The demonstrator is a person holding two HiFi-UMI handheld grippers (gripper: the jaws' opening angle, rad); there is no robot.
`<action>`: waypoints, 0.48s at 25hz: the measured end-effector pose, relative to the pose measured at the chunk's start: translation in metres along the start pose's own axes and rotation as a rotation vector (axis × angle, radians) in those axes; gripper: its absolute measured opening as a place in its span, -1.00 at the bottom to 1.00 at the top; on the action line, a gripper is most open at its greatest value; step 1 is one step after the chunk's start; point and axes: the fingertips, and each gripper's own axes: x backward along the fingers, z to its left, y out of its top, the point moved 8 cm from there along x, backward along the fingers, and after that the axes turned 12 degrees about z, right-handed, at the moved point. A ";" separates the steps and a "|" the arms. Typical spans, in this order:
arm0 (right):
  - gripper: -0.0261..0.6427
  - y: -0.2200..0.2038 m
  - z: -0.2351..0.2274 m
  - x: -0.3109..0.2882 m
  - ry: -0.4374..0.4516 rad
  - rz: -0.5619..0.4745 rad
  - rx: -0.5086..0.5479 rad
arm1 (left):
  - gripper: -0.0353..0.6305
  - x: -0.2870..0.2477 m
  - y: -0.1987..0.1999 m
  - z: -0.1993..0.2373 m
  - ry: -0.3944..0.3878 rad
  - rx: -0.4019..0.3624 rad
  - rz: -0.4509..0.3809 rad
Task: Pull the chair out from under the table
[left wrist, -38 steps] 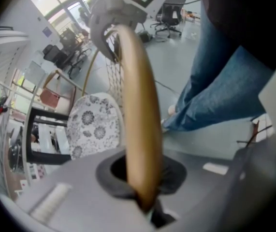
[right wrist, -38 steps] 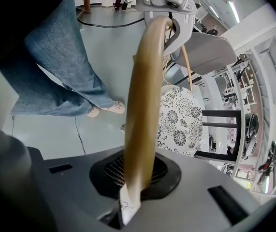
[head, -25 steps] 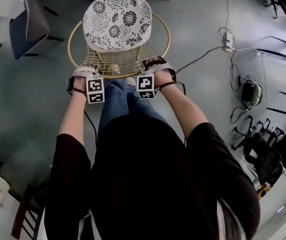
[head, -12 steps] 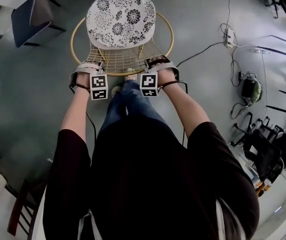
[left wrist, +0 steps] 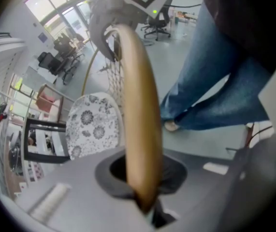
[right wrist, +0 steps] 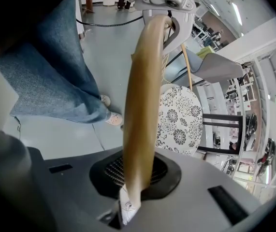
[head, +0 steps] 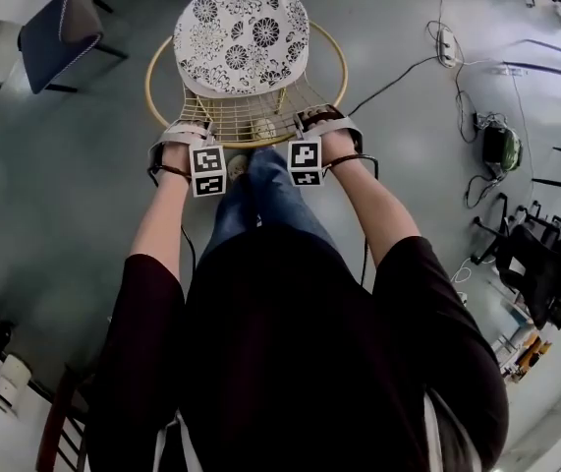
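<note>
The chair has a round tan rim (head: 161, 59), a wire back and a floral seat cushion (head: 245, 33). It stands on the grey floor just in front of the person's jeans (head: 258, 191). My left gripper (head: 186, 138) is shut on the rim's near left part, my right gripper (head: 318, 125) on its near right part. In the left gripper view the rim (left wrist: 138, 124) runs up from between the jaws of the left gripper (left wrist: 143, 199). The right gripper view shows the rim (right wrist: 140, 115) clamped the same way in the right gripper (right wrist: 129, 197), with the cushion (right wrist: 179, 121) beyond.
A dark blue chair (head: 57, 20) stands at the upper left. Cables and a power strip (head: 445, 47) lie on the floor at the right, with black office chairs (head: 533, 275) further right. Black-framed furniture (right wrist: 223, 130) is behind the chair.
The chair has shifted back with both grippers, away from the dark furniture at the top. The person's legs have stepped to a new stance. Both grips are unchanged.
</note>
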 end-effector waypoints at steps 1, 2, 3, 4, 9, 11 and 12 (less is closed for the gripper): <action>-0.82 0.001 0.005 0.000 0.006 0.002 -0.004 | -0.81 0.000 0.002 -0.004 -0.002 -0.004 -0.001; -0.82 0.002 0.009 0.001 0.012 0.003 -0.009 | -0.81 -0.001 0.003 -0.007 -0.002 -0.008 -0.003; -0.82 0.003 0.012 0.001 0.018 0.004 -0.013 | -0.81 -0.001 0.004 -0.010 -0.002 -0.012 -0.004; -0.82 0.005 0.016 0.002 0.023 0.005 -0.017 | -0.81 -0.002 0.005 -0.013 -0.002 -0.017 -0.004; -0.82 0.009 0.033 0.010 0.038 0.004 -0.034 | -0.81 0.003 0.007 -0.027 -0.004 -0.042 -0.005; -0.82 0.009 0.037 0.013 0.041 0.003 -0.038 | -0.80 0.005 0.008 -0.031 -0.009 -0.048 -0.003; -0.82 0.009 0.039 0.013 0.042 0.003 -0.040 | -0.80 0.005 0.009 -0.033 -0.012 -0.050 -0.003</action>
